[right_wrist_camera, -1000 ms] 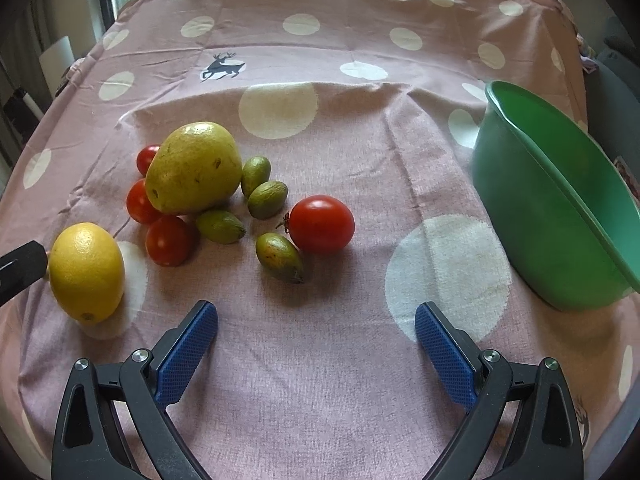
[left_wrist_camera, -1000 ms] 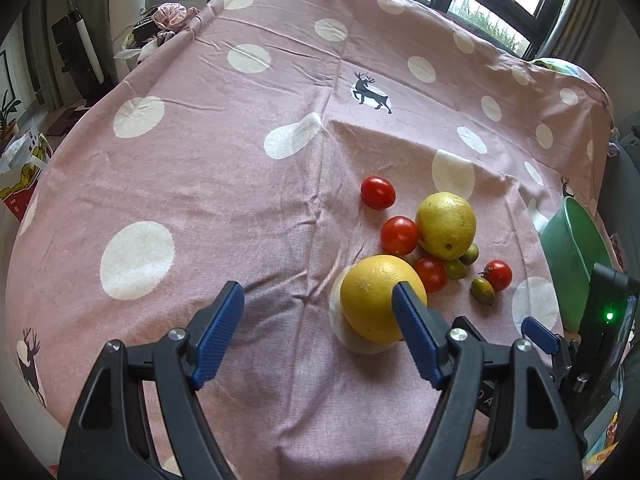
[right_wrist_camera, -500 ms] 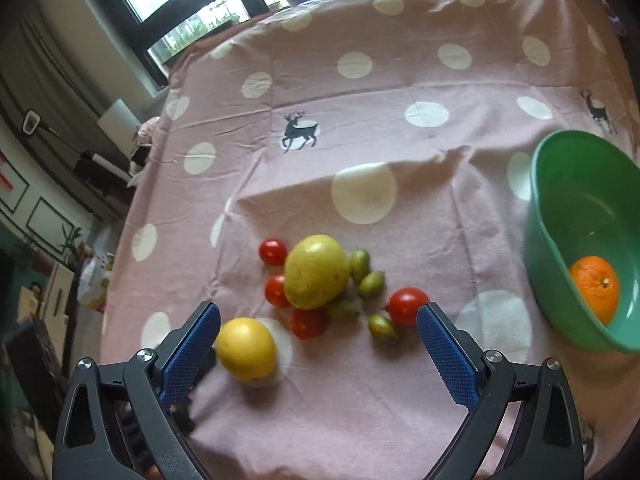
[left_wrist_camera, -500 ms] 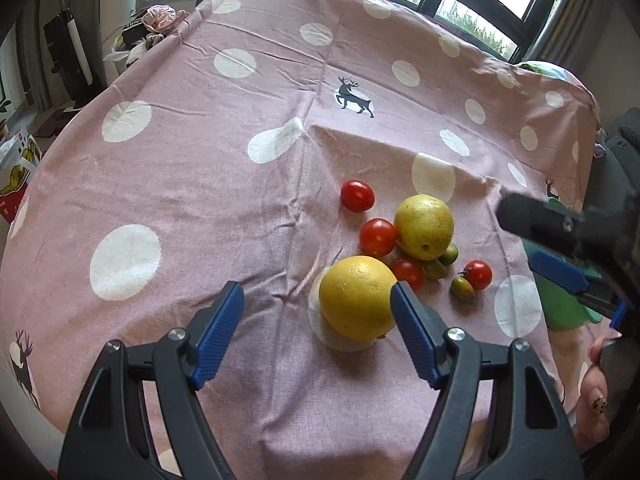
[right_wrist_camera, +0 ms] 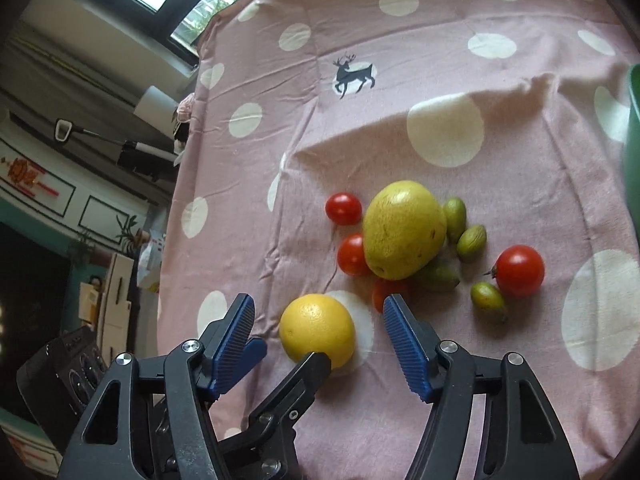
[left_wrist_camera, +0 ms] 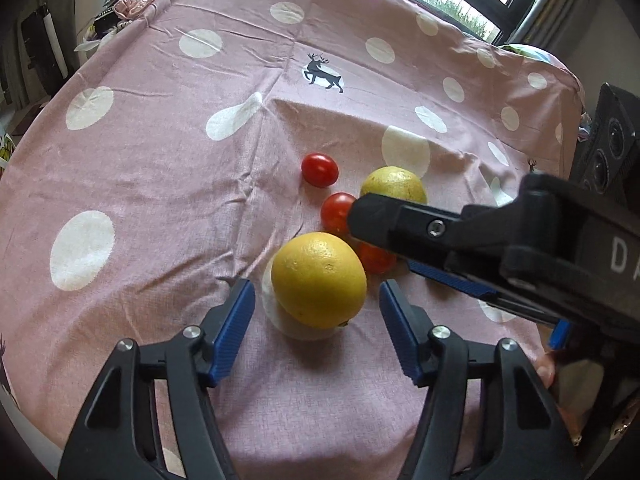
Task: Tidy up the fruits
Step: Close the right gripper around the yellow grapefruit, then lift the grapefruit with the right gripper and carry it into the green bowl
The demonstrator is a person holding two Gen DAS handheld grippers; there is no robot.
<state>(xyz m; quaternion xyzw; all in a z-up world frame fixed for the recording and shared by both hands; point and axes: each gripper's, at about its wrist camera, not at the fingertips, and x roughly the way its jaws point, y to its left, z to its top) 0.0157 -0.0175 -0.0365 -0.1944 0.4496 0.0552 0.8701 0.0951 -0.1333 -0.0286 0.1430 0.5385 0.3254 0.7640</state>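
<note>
Both cameras ride on hand-held grippers and look steeply down along their own blue-padded fingers at a pink spotted tablecloth point(left_wrist_camera: 168, 168). The left wrist view sits close over the yellow citrus point(left_wrist_camera: 319, 280), facing the far windows – the right gripper's black body cuts across its right side. The right wrist view looks from a little further off and is rolled, so the room tilts at left. They share the citrus point(right_wrist_camera: 317, 330), the yellow-green fruit point(right_wrist_camera: 404, 230), the tomatoes and the deer print point(right_wrist_camera: 354, 74).
</note>
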